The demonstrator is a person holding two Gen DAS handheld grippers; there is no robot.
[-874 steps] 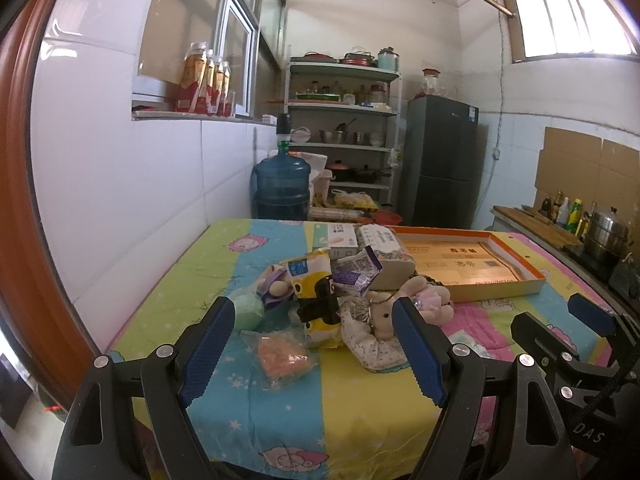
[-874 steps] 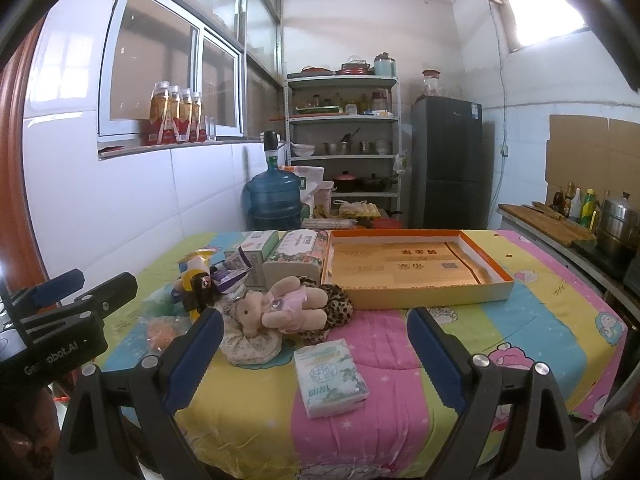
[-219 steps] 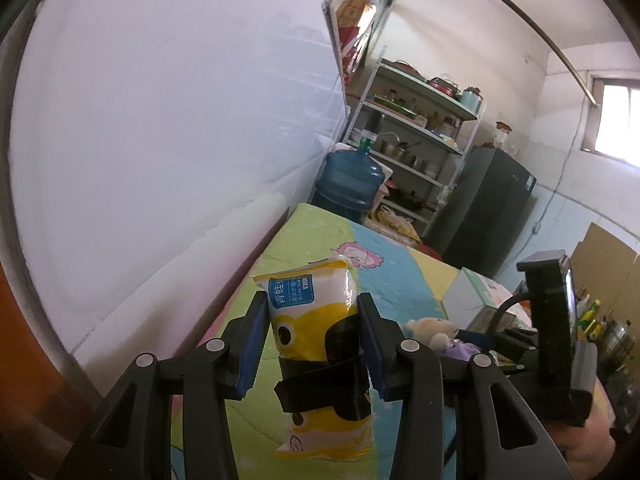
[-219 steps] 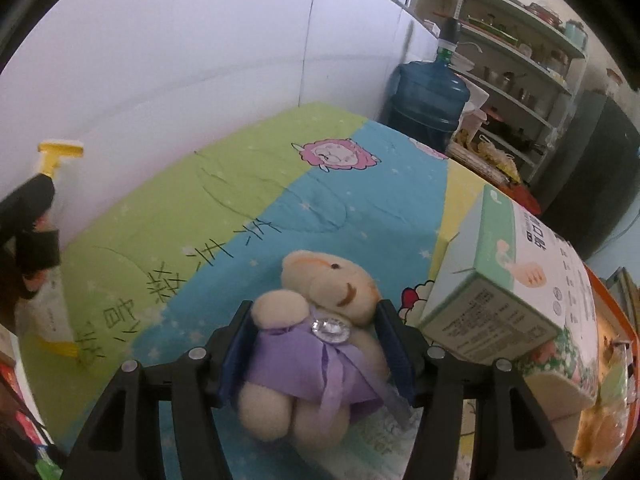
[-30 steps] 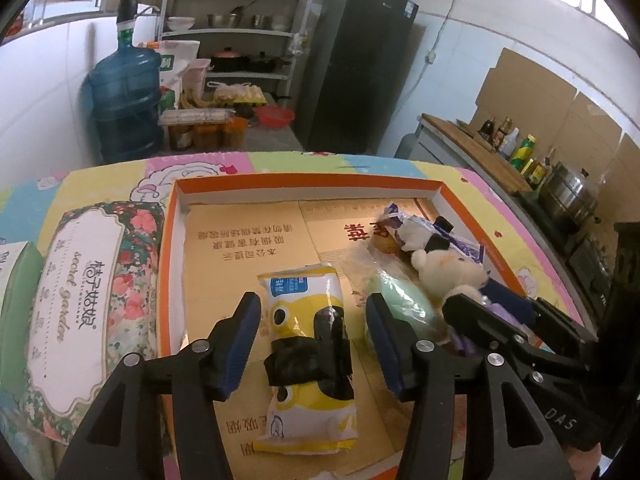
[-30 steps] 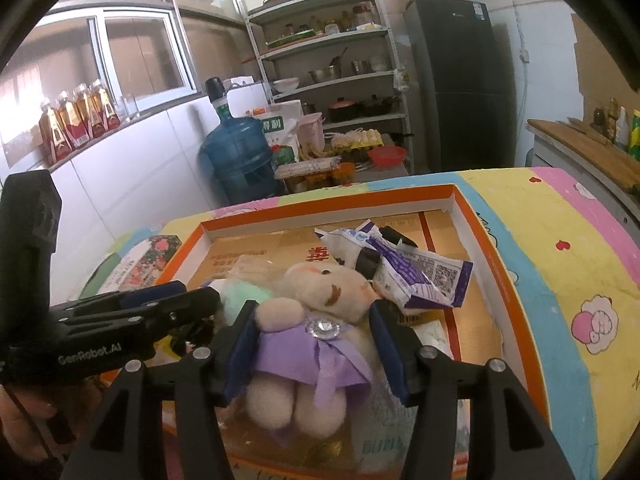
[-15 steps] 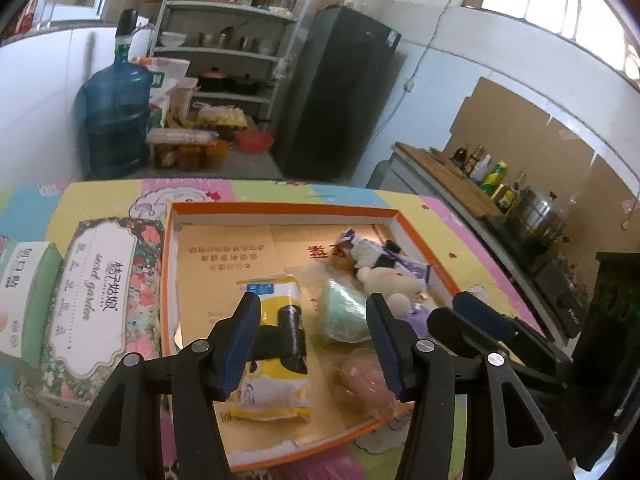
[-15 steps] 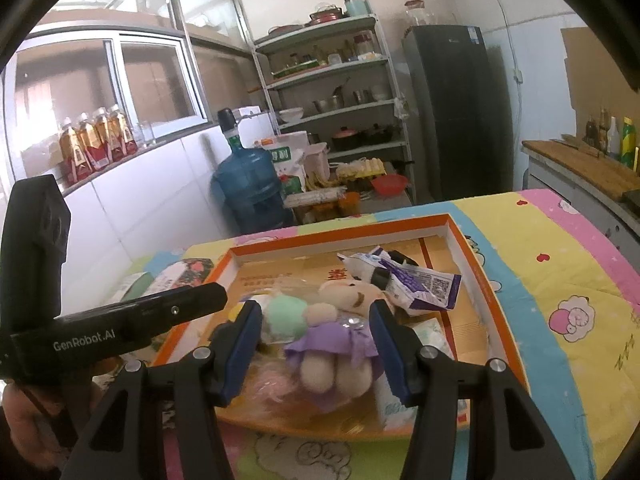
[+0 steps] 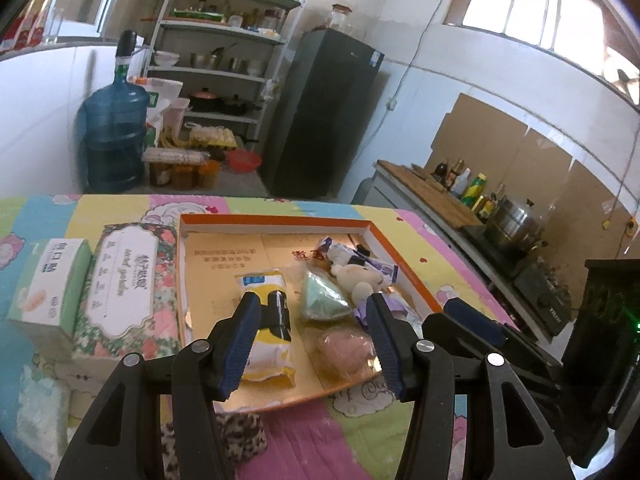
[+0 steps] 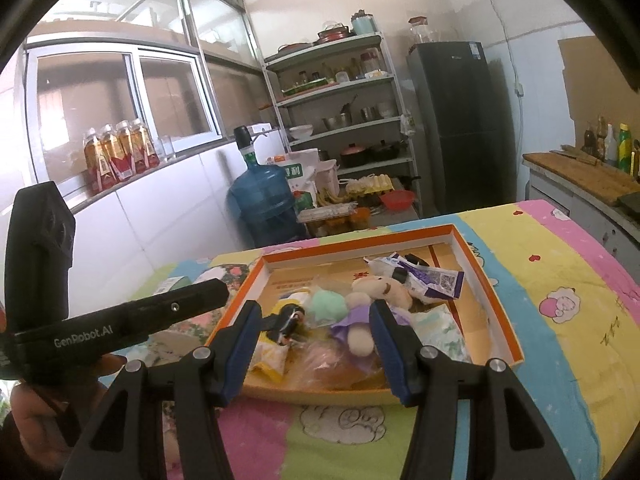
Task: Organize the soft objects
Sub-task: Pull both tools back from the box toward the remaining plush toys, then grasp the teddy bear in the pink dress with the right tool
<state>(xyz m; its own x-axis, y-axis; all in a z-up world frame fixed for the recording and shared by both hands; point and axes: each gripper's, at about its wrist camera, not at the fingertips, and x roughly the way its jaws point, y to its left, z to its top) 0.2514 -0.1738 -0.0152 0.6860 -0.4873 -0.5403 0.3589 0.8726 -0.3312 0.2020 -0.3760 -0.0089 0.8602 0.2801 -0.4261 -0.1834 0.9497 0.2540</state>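
Fingers of left gripper (image 9: pixel 312 344) and right gripper (image 10: pixel 316 350) parted, empty; beyond them yellow packet (image 9: pixel 267 332), teddy bear (image 10: pixel 362 316) lie in tray (image 9: pixel 276 222).

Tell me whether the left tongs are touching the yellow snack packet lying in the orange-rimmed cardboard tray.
Apart. The right wrist view shows the left tongs raised beside the orange-rimmed cardboard tray, clear of the yellow snack packet lying inside it.

Likely home kitchen, fridge (image 9: pixel 324 112), pot shelves (image 9: pixel 224 40)
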